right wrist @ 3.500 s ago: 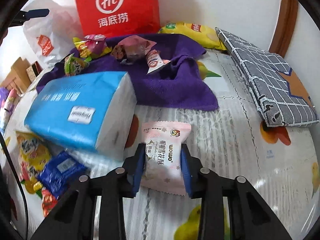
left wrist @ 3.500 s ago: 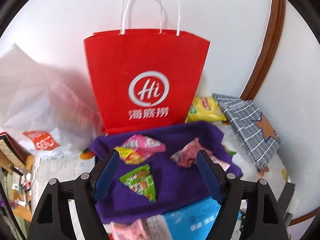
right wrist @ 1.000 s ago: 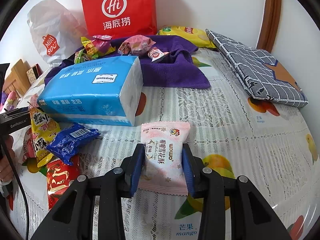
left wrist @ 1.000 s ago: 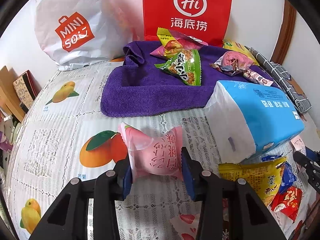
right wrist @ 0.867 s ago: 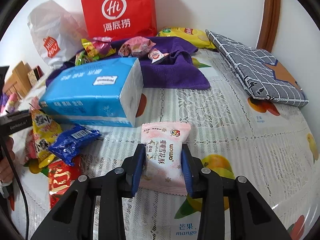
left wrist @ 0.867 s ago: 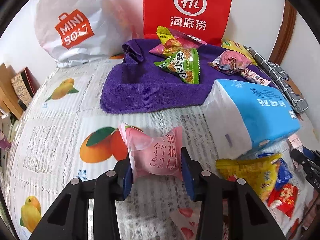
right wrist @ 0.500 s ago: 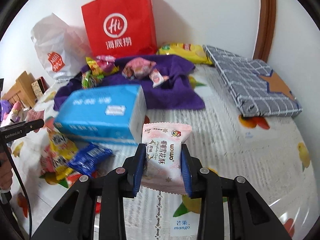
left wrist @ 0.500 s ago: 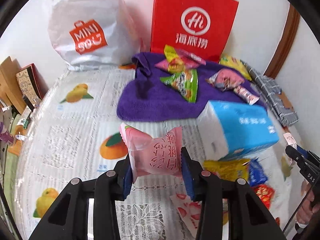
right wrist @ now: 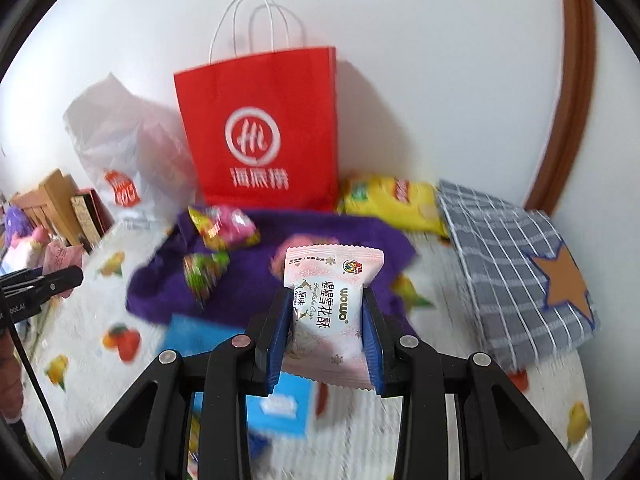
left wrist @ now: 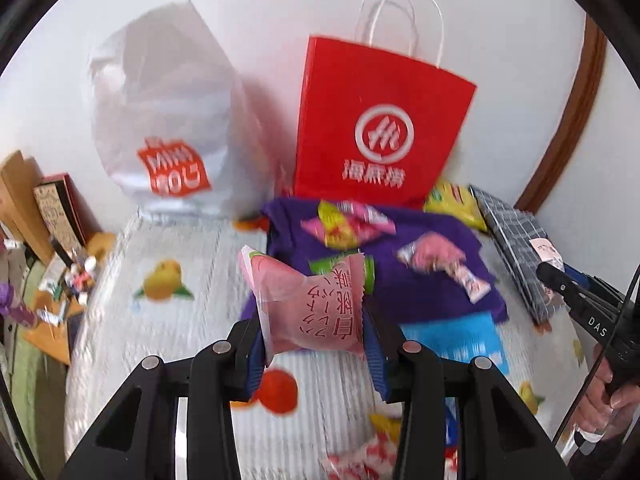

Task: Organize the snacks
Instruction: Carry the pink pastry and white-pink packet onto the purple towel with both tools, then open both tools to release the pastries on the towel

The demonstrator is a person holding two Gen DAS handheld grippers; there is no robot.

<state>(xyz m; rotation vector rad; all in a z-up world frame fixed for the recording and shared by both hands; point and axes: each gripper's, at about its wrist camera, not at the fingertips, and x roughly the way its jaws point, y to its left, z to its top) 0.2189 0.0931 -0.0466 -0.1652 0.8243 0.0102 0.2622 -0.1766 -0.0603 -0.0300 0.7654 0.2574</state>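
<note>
Pink film packets, light, crinkly, slippery. Peach-pink packet [left wrist: 310, 306] pinched in left hand-held gripper [left wrist: 314, 346]; pale snowflake packet [right wrist: 328, 312] pinched in right hand-held gripper [right wrist: 326, 340], both aloft before red bag [right wrist: 264, 132]. Best gripped mid-body across puffed sides.

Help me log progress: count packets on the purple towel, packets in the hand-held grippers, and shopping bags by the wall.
Packets on purple towel: 4 (yellow-pink packet, green packet, pink packet, small packet)
Held: 2 (peach packet in left hand-held gripper, pale packet in right hand-held gripper)
Shopping bags: 2 (red bag, white bag)
Total: 8
</note>
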